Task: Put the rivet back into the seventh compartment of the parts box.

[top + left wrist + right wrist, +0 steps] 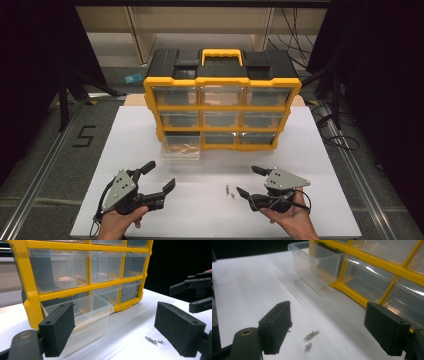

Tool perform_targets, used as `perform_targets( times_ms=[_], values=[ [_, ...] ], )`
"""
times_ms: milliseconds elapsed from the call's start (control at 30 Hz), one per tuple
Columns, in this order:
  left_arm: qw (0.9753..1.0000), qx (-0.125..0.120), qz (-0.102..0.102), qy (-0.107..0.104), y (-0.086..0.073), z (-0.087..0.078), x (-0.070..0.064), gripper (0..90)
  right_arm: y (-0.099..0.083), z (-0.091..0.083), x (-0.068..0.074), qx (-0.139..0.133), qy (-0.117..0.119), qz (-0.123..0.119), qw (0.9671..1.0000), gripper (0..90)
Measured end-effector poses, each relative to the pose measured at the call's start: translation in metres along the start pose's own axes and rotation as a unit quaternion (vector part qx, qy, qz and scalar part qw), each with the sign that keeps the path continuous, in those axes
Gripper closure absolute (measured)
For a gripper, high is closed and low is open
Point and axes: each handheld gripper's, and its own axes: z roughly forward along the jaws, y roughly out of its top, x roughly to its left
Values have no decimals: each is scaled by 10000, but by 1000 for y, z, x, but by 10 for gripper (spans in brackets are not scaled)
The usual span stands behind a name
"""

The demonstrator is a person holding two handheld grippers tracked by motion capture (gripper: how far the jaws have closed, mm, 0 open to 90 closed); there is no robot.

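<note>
Screws [229, 191] lie loose near the surface's front edge, uncollected, the clear drawer [181, 148] pulled out; both grippers' jaws, left [159, 176] and right [248, 181], spread empty.

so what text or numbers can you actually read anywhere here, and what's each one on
"5": a black numeral marked on the grey floor left of the white table.
The yellow and black drawer organizer, its clear pulled-out drawer, the small screws, the left gripper and the right gripper carry no text that can be read.
</note>
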Motion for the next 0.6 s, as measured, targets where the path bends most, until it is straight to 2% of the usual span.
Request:
perform_targets(
  times_ms=[67, 100, 133, 167, 200, 233, 267, 300, 333, 367, 400, 433, 467, 500, 533, 567, 600],
  values=[
    [10000, 0, -6, 12, 0, 0, 0, 162, 3, 0, -2, 158, -12, -175, 9997, 229],
    [10000, 0, -6, 12, 0, 0, 0, 162, 3, 0, -2, 158, -12, -175, 9997, 229],
    [10000, -30, -24, -10, -1, 1, 1, 162, 6, 0, -5, 374, -39, -256, 9990, 234],
    [10000, -30, -24, -10, -1, 1, 1, 162, 6, 0, -5, 374, -39, -256, 9990, 234],
    [10000, 10, -35, 11, -1, 1, 0, 162, 8, 1, -8, 573, -26, -239, 9981, 240],
    [10000, 6, -37, 7, -1, 1, 0, 162, 8, 2, -9, 606, -35, -253, 9978, 241],
    [10000, 9, -38, 7, -1, 1, 0, 162, 10, 3, -10, 749, -14, -245, 9969, 245],
    [10000, 9, -38, 7, -1, 1, 0, 162, 10, 3, -10, 749, -14, -245, 9969, 245],
    [10000, 12, -31, 18, -1, 1, 0, 162, 12, 8, -13, 960, -13, -232, 9951, 251],
    [10000, 12, -31, 18, -1, 1, 0, 162, 12, 8, -13, 960, -13, -232, 9951, 251],
    [10000, 4, -52, 28, -1, 1, 1, 162, 15, 14, -14, 1256, 31, -218, 9918, 260],
    [10000, 0, -69, 30, -1, 1, 1, 162, 15, 17, -14, 1363, 79, -206, 9904, 262],
    [10000, 0, -69, 30, -1, 1, 1, 162, 15, 17, -14, 1363, 79, -206, 9904, 262],
    [10000, 4, -67, 27, -1, 1, 1, 162, 15, 26, -15, 1591, 68, -295, 9868, 278],
    [10000, 4, -54, 18, -1, 1, 1, 162, 16, 29, -16, 1774, 158, -322, 9835, 283],
    [10000, 3, -51, 13, -1, 1, 1, 162, 15, 32, -16, 1767, 92, -348, 9836, 291],
    [10000, 4, -39, 7, -1, 1, 1, 162, 16, 35, -16, 1829, 127, -368, 9824, 305]
  ],
)
